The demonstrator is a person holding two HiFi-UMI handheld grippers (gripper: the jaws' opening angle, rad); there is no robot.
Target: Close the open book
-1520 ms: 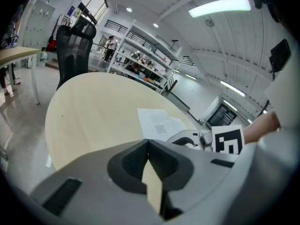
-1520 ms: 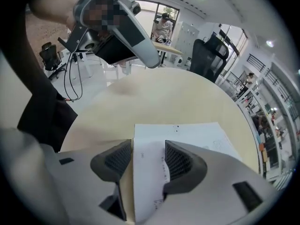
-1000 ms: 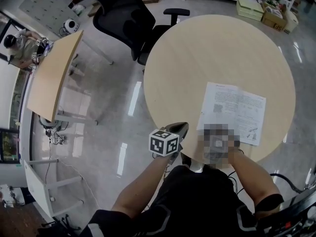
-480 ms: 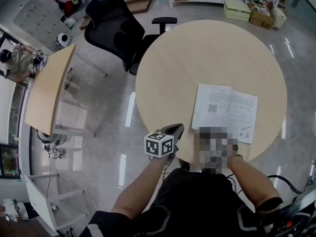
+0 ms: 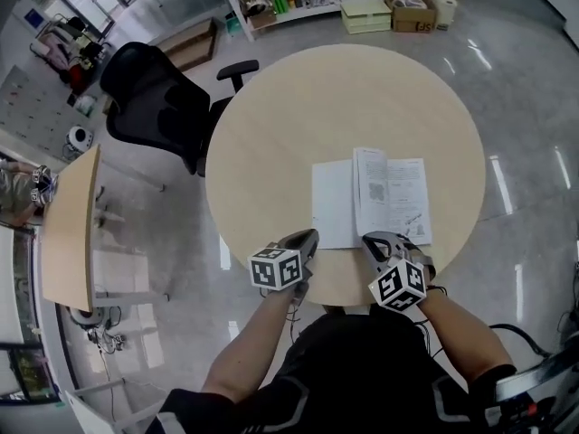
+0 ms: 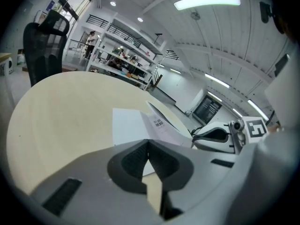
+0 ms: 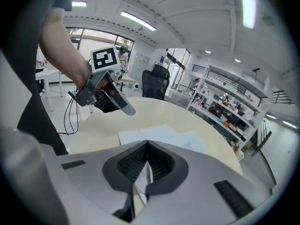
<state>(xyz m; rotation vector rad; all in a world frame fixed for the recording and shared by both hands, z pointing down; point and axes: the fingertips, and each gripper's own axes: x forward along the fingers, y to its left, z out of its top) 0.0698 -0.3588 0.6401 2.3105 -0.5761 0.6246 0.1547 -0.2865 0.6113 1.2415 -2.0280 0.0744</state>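
1. Head view: the book [image 5: 335,204] lies open on the table [image 5: 271,134], close to its near edge and a little right of centre. The left half is blank and flat; the right half is printed.
2. Right gripper [image 5: 372,240]: its jaws are closed on a thin white leaf [image 7: 142,184], which I judge to be the near edge of the book's right half.
3. Left gripper [image 5: 309,236]: its jaws are closed with nothing between them. It sits just beside the book's near left corner, and I cannot tell whether it touches.
4. Risk, slip: the pinch is on a thin edge only, so a quick swing could pull the leaf out of the pads.
5. Risk, tear or crease: if only one sheet is held rather than the whole half, pulling away from the spine could rip it. It might also merely turn a page and leave the book open.
6. Risk, drag: nothing pins the left half. A pull toward the near edge could slide the book off the table.
7. Orientation: the spine runs from the near edge toward the far edge, almost straight. Each half's long axis follows the spine, while the open spread is wider across the table. The print is too small to tell which end is the top.
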